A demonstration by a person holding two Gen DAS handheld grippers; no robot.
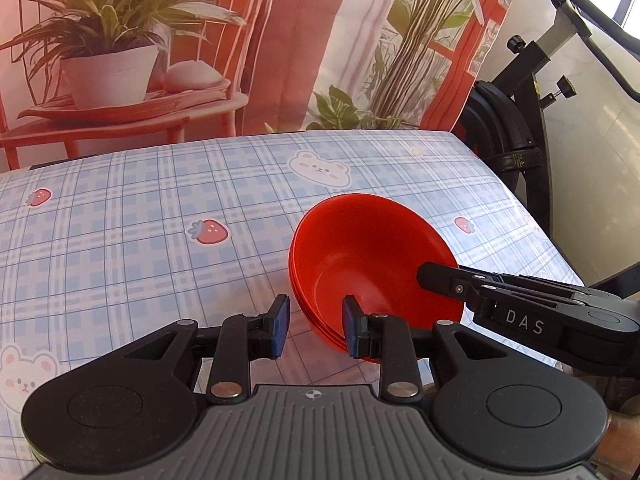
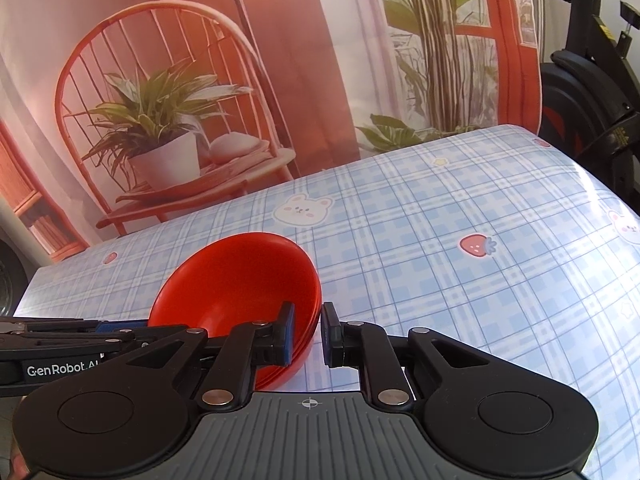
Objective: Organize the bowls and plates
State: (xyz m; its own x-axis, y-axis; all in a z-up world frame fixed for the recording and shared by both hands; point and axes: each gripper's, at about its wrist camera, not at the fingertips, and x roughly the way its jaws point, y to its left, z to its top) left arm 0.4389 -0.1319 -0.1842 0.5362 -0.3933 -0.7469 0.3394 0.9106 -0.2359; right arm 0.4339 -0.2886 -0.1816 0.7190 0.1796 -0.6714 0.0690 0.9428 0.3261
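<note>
A stack of red bowls (image 1: 368, 264) sits near the table's front edge, also in the right wrist view (image 2: 240, 280). My left gripper (image 1: 314, 330) is open, its jaws astride the stack's near-left rim with a wide gap. My right gripper (image 2: 306, 334) is open too, its jaws either side of the stack's right rim without closing on it. The right gripper's fingers (image 1: 440, 276) reach over the stack's right rim in the left wrist view. The left gripper's body (image 2: 60, 344) shows at the left in the right wrist view.
The table (image 1: 140, 220) has a blue plaid cloth with bears and strawberries. A printed backdrop (image 1: 240, 40) with a chair and plants hangs behind it. A black exercise bike (image 1: 532, 120) stands past the table's right edge.
</note>
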